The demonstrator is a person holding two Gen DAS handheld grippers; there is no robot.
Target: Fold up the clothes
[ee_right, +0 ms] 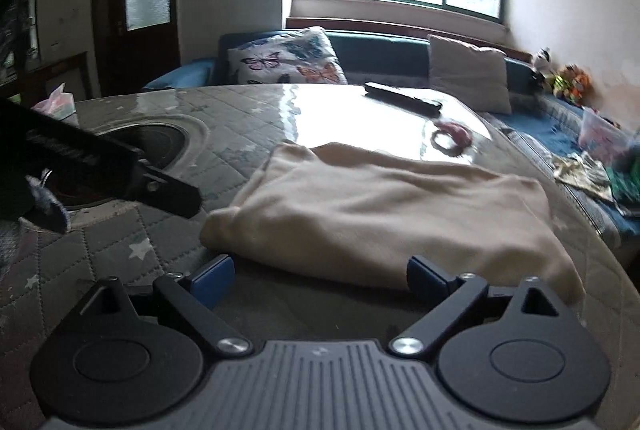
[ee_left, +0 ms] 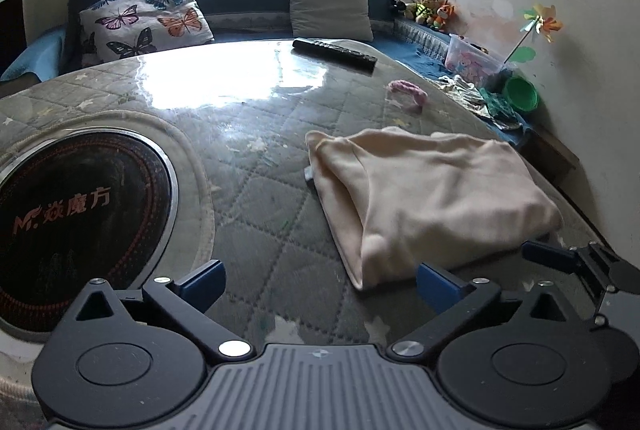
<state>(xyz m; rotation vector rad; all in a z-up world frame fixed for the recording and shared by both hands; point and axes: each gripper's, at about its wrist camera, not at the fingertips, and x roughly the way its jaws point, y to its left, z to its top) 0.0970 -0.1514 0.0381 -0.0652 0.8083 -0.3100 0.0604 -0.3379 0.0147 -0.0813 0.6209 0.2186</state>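
Observation:
A cream garment [ee_left: 432, 194] lies folded into a thick rectangle on the glass-covered quilted table [ee_left: 256, 166]. My left gripper [ee_left: 320, 284] is open and empty, just short of the garment's near left corner. In the right wrist view the same garment [ee_right: 392, 214] lies straight ahead. My right gripper [ee_right: 320, 276] is open and empty, its fingertips at the garment's near edge. The right gripper's side shows at the right edge of the left wrist view [ee_left: 580, 262], and the left gripper's side shows at the left of the right wrist view [ee_right: 120, 166].
A round black induction cooktop [ee_left: 80, 222] is set into the table at the left. A black remote [ee_left: 334, 52] and a pink hair tie [ee_left: 408, 90] lie farther back. Behind are a sofa with a butterfly pillow [ee_left: 144, 16], a grey cushion [ee_left: 330, 4], toys and a green bowl [ee_left: 520, 94].

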